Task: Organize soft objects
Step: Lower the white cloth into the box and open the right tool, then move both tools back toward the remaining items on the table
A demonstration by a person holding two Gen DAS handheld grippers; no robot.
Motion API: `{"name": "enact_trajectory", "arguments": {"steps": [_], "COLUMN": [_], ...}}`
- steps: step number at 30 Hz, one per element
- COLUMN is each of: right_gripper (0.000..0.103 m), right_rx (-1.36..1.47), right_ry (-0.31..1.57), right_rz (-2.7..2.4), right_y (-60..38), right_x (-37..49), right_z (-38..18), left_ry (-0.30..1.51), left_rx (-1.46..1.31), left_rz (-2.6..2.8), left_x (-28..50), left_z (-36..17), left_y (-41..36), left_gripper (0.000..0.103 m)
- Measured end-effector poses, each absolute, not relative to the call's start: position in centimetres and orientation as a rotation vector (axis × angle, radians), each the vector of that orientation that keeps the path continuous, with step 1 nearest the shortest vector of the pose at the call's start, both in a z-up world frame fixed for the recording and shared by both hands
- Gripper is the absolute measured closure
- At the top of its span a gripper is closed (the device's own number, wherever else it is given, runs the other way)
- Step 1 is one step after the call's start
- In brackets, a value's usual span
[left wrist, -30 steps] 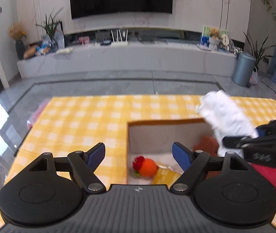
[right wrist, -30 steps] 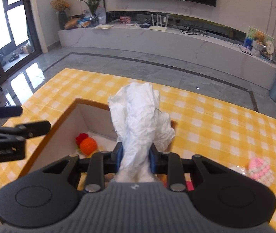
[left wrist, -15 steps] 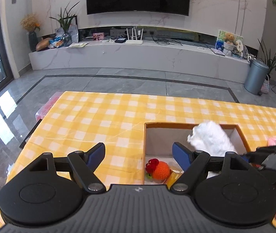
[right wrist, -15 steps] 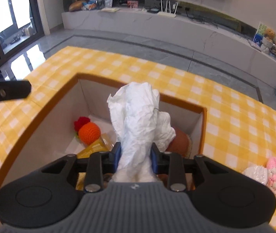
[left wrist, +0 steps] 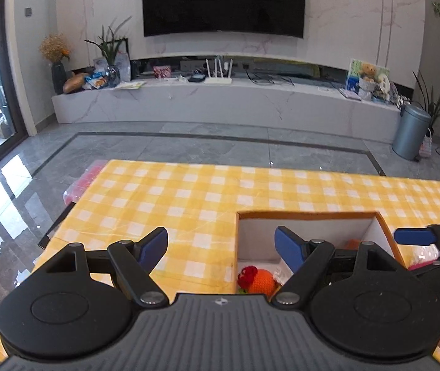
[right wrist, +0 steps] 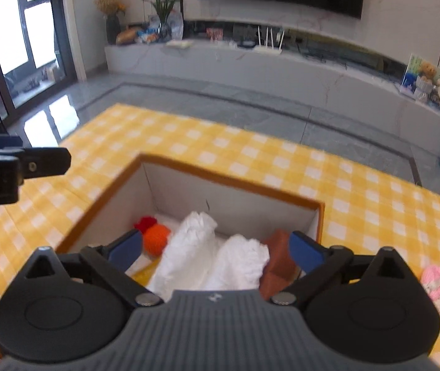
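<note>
Released, white cloth (right wrist: 210,256) now lies inside box (right wrist: 238,185) on checked tablecloth (right wrist: 374,204).

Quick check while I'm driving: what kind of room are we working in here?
Most likely a home living room: a big wall-mounted TV above a long marble media console, with potted plants and a stuffed bear on it. The work surface is a yellow-checked table.

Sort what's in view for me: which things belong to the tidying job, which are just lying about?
Job:
- box
- white cloth
- orange knitted ball
- brown soft item
- pink knitted item, outside the box

Lying about:
- bin
- router
- vase
</note>
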State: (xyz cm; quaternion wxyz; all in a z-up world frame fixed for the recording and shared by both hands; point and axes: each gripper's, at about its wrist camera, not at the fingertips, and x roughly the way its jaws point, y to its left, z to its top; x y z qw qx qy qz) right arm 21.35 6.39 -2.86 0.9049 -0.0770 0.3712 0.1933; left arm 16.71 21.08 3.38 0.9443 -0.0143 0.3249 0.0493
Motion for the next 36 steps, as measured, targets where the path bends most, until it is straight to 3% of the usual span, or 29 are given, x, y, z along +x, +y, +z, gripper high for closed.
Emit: {"name": "enact_trajectory", "arguments": {"steps": [19,28,36], "right_gripper": [0.003,0.003,0.003], "right_rx": [0.009,0.014,-0.007], "right_ry": [0.488,0.443,0.424], "right_rz": [0.315,0.230,0.108], "right_y": [-4.7,-13.5,-24.5], "right_x": [17.6,12.9,7.9], "right_z": [6.1,8.2,7.5], "left_ry": [0.469,0.425,0.463], "left_rx": [-0.119,-0.004,0.141], "left_rz": [0.158,-0.010,-0.197], "left_x": [11.4,9.5,9.8], "left_z": [10.5,14.2,12.0], "left_y": [19.2,9.4,-2.6], "left_gripper": [0.010,0.009,0.009]}}
